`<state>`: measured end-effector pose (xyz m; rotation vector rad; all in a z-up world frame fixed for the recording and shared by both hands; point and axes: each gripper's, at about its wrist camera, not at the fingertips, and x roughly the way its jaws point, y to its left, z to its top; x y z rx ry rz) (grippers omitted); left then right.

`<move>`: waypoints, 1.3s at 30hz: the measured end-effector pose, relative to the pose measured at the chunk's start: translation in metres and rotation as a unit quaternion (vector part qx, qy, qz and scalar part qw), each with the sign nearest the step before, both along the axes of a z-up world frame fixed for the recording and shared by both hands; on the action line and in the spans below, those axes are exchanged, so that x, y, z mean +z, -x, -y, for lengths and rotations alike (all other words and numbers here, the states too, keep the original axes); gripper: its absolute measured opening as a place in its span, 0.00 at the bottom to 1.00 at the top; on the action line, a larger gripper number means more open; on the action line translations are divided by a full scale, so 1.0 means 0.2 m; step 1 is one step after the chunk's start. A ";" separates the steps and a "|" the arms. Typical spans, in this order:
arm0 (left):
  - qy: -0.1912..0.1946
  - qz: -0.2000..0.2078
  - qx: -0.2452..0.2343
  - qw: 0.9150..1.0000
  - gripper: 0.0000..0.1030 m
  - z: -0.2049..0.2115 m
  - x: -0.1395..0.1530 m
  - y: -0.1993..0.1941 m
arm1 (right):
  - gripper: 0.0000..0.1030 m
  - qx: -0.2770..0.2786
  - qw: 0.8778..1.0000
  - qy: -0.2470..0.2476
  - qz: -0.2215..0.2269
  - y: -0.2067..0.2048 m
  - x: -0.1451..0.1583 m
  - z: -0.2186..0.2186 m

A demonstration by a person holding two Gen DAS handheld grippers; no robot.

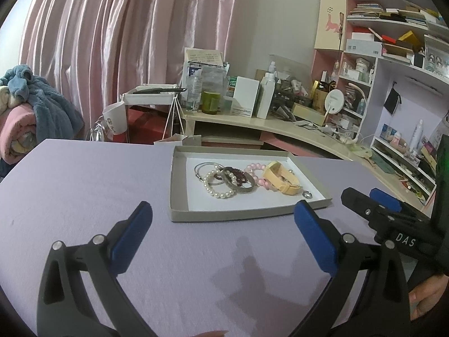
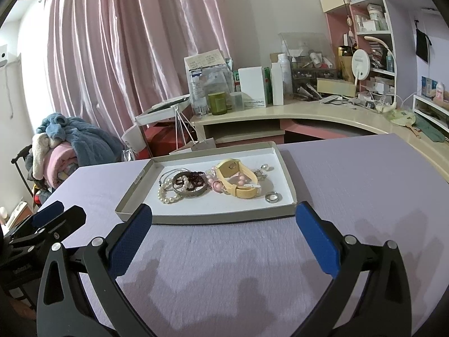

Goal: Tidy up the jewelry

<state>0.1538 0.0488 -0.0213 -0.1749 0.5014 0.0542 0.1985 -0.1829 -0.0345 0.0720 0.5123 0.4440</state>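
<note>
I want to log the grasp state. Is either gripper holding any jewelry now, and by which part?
Nothing is held. The left gripper and the right gripper are both open over the table, short of the tray.

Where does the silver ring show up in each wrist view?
Left wrist: the silver ring lies in the tray's near right corner, just above the left claw's right finger.
Right wrist: the ring lies in the near right part of the tray, right of centre.
Shared landmark: the yellow watch, just behind it.
</note>
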 end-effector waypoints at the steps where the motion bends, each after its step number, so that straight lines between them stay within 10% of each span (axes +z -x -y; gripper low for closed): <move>1: 0.000 0.000 0.000 1.000 0.98 0.00 0.00 0.00 | 0.99 0.000 1.000 0.000 0.000 0.00 0.00 0.00; 39: -0.002 -0.003 -0.002 1.000 0.98 -0.02 -0.01 -0.02 | 0.99 0.000 1.000 0.001 -0.001 -0.01 0.00 0.00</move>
